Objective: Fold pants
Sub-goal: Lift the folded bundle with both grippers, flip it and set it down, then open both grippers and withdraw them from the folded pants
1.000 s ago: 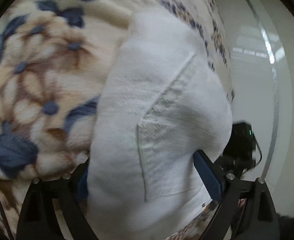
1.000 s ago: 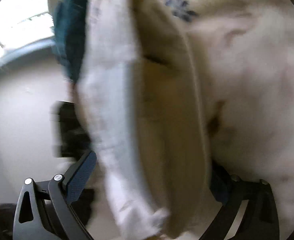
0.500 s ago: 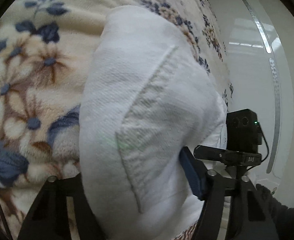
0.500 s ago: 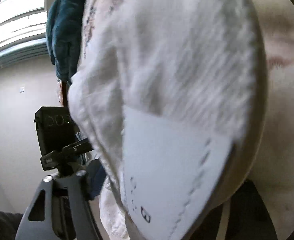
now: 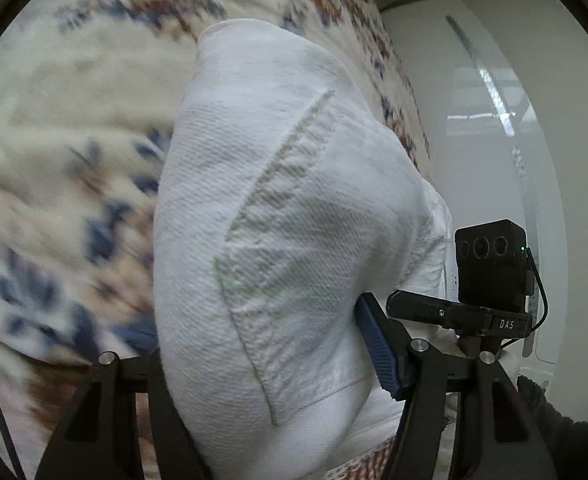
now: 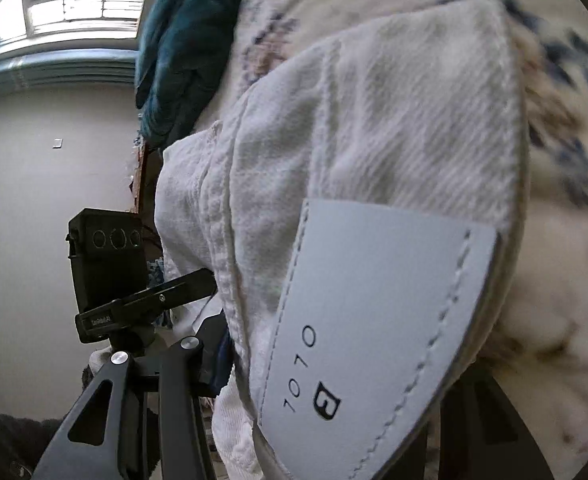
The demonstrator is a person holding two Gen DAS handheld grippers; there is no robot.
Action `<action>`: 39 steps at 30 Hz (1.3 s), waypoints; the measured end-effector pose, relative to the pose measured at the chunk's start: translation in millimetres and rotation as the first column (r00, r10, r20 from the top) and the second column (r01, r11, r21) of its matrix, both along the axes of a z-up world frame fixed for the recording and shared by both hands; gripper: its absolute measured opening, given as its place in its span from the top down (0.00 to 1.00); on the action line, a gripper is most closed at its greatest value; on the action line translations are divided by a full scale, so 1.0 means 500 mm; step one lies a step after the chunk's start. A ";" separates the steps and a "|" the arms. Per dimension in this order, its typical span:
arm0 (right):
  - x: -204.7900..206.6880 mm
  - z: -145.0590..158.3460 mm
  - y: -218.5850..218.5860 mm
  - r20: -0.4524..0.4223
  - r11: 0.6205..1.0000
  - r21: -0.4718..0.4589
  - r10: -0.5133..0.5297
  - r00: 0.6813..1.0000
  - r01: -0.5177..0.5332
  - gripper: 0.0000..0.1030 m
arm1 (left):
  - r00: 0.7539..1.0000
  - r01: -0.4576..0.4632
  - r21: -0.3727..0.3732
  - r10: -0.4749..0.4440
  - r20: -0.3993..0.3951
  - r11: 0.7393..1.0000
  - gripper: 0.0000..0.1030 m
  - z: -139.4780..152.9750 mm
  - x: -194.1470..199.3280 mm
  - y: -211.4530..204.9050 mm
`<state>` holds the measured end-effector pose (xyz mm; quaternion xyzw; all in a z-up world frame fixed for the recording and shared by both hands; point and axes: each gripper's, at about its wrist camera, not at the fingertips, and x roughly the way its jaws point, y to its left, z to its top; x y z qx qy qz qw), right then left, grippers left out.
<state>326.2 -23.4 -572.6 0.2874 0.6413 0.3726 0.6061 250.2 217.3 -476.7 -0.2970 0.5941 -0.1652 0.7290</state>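
Both grippers have the white pants bunched between their fingers. The left gripper (image 5: 261, 364) is clamped on a thick wad of the pants (image 5: 277, 208) right at its tips, with the back pocket seam running up and away from it, so the fabric stretches forward along its fingers over the flowery blanket (image 5: 73, 140). The right gripper (image 6: 318, 364) has the waistband end, leather patch (image 6: 374, 320) and all, packed between its jaws, and those jaws are closing on it at this moment. Each gripper shows up just beside the other in the opposite view, so the two ends look close together with the waistband strung sideways between them. My guess is the next move hinges on that sideways line: pull apart along it before laying the pants down on the blanket ahead.
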 end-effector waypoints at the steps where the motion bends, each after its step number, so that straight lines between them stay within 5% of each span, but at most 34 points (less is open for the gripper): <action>1: 0.014 0.011 0.039 0.005 1.000 0.008 0.000 1.000 0.000 0.50 | 1.000 -0.001 0.007 0.001 0.008 1.000 0.42 0.009 0.004 0.028; 11: 0.168 0.056 0.444 0.038 0.998 0.054 0.029 0.999 -0.031 0.50 | 0.998 -0.033 0.100 0.028 0.051 0.994 0.41 0.069 0.067 0.429; 18: 0.254 -0.024 0.661 0.026 0.998 0.016 0.066 0.997 -0.067 0.50 | 0.997 -0.082 0.124 0.081 0.015 0.989 0.34 -0.021 0.131 0.596; 20: 0.276 -0.077 0.692 -0.027 0.994 -0.081 0.070 0.997 -0.072 0.48 | 0.993 -0.080 0.204 0.097 -0.073 0.976 0.31 -0.081 0.152 0.605; 23: 0.262 -0.099 0.692 -0.028 0.951 -0.295 0.085 0.996 -0.090 0.27 | 0.986 -0.066 0.273 0.106 -0.132 0.960 0.25 -0.124 0.164 0.573; 27: 0.228 -0.083 0.635 0.001 0.929 -0.368 0.049 0.999 -0.045 0.17 | 0.992 -0.077 0.382 0.109 -0.063 0.921 0.20 -0.086 0.139 0.562; 30: 0.187 -0.048 0.620 0.092 0.860 -0.510 0.070 0.993 -0.014 0.14 | 0.991 -0.074 0.481 0.117 -0.060 0.874 0.10 -0.076 0.144 0.574; 36: 0.082 0.095 0.687 0.273 0.714 -0.695 0.152 0.950 0.085 0.09 | 0.991 -0.101 0.653 0.137 -0.004 0.751 0.09 0.032 0.062 0.597; 39: 0.029 0.176 0.701 0.316 0.696 -0.707 0.151 0.937 0.126 0.09 | 0.988 -0.131 0.669 0.149 0.030 0.732 0.09 0.109 0.029 0.578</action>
